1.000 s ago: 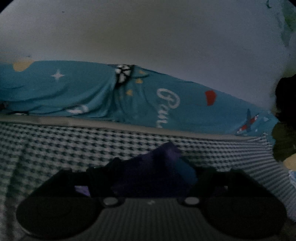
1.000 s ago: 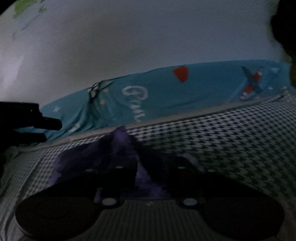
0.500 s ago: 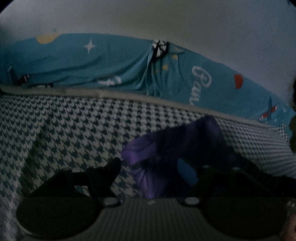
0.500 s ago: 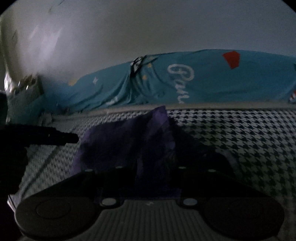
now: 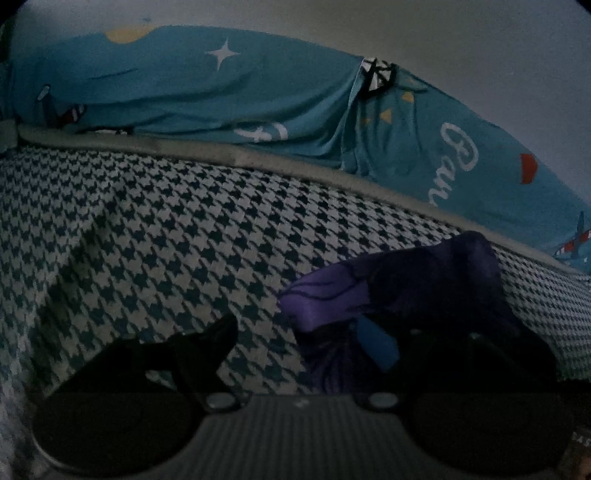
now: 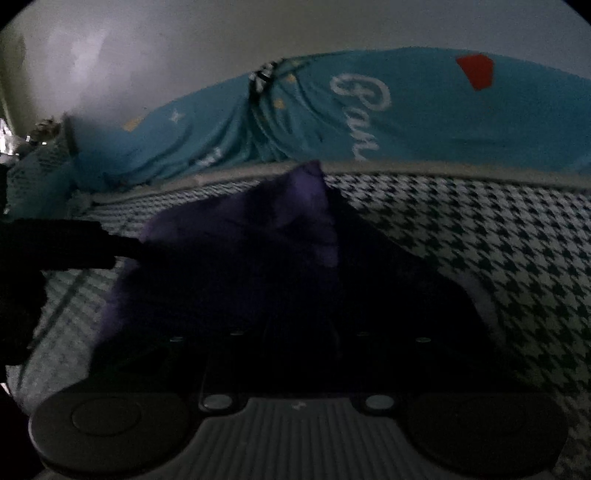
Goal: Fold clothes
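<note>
Purple garment (image 5: 406, 280): a dark purple piece of clothing, bunched and raised off the bed cover. In the left wrist view it sits at the right, near the camera. In the right wrist view (image 6: 266, 251) it fills the middle and comes to a peak at the far side.

Left gripper (image 5: 306, 343): its two dark fingers stand apart. The left finger (image 5: 207, 343) lies over bare bed cover, touching no cloth. The right finger, with a blue pad (image 5: 376, 343), is against the purple cloth. The garment is not pinched between them.

Right gripper (image 6: 295, 332): its fingers are lost in the dark under the purple cloth. Whether they are together, apart or clamped on the cloth cannot be told.

Other gripper seen from the right wrist: a black shape (image 6: 55, 243) reaches in from the left edge to the garment's left corner.

Bed cover (image 5: 147, 229): a houndstooth weave in dark blue and white, spread under the garment and running to a pale piped edge at the far side.

Blue sheet (image 5: 258, 99): teal fabric beyond the bed cover's far edge, printed with white stars, a red shape, small aeroplanes and white cursive lettering.

Wall (image 5: 443, 33): plain and pale, behind the blue sheet.

Light: dim, so near details are hard to make out.
</note>
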Tool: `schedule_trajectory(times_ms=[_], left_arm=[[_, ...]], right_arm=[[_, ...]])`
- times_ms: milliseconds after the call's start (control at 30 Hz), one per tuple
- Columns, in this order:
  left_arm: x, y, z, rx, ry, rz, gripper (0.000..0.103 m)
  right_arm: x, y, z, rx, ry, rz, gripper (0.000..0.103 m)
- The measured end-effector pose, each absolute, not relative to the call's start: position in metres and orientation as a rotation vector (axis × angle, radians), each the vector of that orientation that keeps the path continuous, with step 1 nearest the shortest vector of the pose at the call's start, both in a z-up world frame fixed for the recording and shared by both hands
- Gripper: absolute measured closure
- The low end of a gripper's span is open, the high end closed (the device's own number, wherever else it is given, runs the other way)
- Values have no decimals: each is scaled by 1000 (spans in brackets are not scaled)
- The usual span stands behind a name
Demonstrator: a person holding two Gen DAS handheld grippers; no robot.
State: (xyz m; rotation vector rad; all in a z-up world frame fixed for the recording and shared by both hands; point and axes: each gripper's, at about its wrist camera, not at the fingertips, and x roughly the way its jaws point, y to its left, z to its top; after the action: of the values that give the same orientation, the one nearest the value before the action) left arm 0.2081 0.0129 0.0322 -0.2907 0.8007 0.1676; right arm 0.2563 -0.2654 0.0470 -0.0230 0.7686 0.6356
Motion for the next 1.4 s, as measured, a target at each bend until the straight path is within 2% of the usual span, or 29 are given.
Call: schedule_trajectory(times_ms=[200,367,500,600,667,767,1000,1400], left_arm=[[219,13,24,-290,812,202,23],[225,8,15,-269,799,227,22],[226,7,13,-264,784,248,18],[224,3,15,-241,776,258,18],[222,0,17,-227,770,263,18],[216,-5,21,-215,765,265,18],[201,-17,28,-186,764,231,13],[175,-43,35,-132,779,177,13]], right_arm=[[265,-273,37,-9,765,605,79],[268,-273,37,-26,753,555,94],[269,-275,39,2,766,530,95],[266,-272,43,-3,765,518,92],[262,-271,46,10,764,511,83],[254,-269,54,14,751,498,76],[231,-264,71,65,741,499,71],[193,-252,77,73,750,401,67]])
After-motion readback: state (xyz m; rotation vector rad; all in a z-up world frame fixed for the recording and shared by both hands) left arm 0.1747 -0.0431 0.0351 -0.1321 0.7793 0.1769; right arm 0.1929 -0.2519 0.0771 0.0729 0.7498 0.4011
